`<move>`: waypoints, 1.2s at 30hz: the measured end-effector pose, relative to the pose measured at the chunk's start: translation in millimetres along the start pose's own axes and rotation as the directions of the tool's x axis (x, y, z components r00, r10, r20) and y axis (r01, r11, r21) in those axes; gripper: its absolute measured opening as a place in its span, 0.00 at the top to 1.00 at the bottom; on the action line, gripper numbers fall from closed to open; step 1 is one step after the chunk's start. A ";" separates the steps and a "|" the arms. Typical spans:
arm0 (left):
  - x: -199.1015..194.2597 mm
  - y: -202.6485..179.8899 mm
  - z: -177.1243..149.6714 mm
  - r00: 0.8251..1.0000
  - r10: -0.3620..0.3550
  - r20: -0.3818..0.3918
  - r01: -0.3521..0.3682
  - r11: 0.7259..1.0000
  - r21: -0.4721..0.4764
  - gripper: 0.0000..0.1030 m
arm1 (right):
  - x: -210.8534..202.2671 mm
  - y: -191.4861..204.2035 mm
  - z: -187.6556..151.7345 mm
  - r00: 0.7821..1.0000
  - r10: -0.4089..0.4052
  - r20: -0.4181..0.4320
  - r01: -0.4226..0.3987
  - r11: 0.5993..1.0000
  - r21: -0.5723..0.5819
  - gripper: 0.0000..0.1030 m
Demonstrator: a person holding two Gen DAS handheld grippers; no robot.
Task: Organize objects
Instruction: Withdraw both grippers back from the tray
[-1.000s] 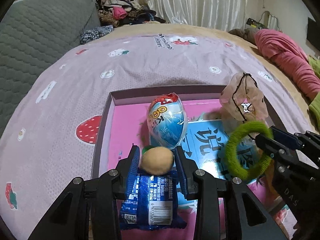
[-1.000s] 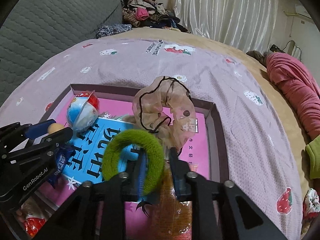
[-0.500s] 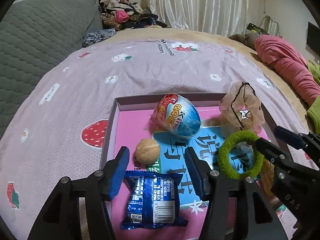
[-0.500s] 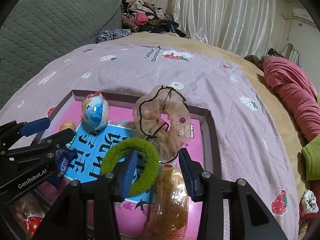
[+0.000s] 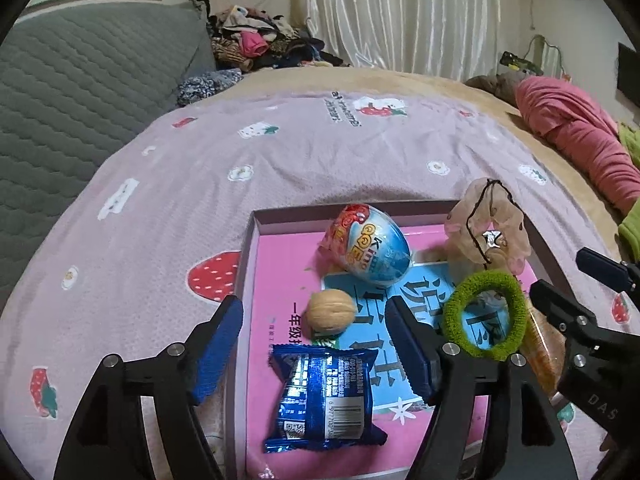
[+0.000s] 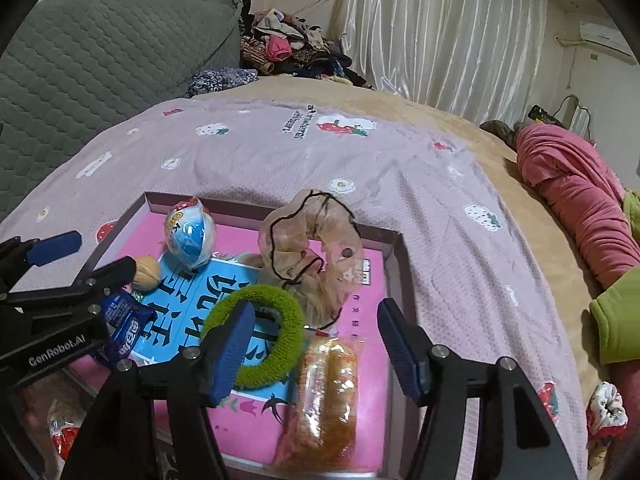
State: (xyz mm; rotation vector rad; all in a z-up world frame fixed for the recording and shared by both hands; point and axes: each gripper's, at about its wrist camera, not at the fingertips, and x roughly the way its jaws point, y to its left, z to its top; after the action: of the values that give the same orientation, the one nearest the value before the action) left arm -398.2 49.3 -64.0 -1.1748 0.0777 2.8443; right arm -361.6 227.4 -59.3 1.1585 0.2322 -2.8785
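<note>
A shallow box with a pink book inside lies on the bed. In it are a walnut, a blue-and-red egg toy, a blue snack packet, a green hair tie, a sheer pink scrunchie and an orange wrapped snack. My left gripper is open and empty above the walnut and packet. My right gripper is open and empty above the hair tie and orange snack.
The bed has a lilac strawberry-print cover. A grey quilted headboard stands at the left. A pink blanket roll lies at the right. Clothes are piled at the back. A floral scrunchie lies on the cover right of the box.
My left gripper opened and let go of the walnut, which now lies in the box. My right gripper opened and released the green hair tie. Both grippers drew back and up.
</note>
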 end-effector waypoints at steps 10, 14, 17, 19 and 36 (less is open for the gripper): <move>-19.2 -0.6 -0.9 0.999 0.030 0.045 -0.030 1.000 0.006 0.24 | -23.8 0.7 3.9 0.999 0.005 0.049 -0.005 1.000 -0.002 0.29; -28.1 0.7 -4.0 0.997 0.056 0.058 -0.056 0.998 0.005 0.24 | -33.9 2.4 4.5 0.997 0.006 0.072 -0.006 1.000 0.000 0.26; -37.1 3.7 -8.9 0.996 0.063 0.063 -0.062 0.998 -0.012 0.23 | -44.7 3.7 3.9 0.996 0.011 0.086 -0.011 1.000 0.002 0.24; -43.9 3.4 -12.4 0.996 0.066 0.065 -0.066 0.998 -0.011 0.23 | -52.2 2.7 3.1 0.996 0.013 0.083 -0.013 1.000 0.008 0.20; -132.9 22.0 -44.1 0.996 0.061 0.066 -0.061 0.998 -0.001 0.20 | -131.6 10.2 -27.5 0.994 0.084 0.068 -0.086 0.996 0.027 0.09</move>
State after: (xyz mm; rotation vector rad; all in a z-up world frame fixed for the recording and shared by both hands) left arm -275.0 19.0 -0.8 -1.0961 0.1132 2.9324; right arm -246.8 217.7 10.8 1.0477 0.1343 -2.8492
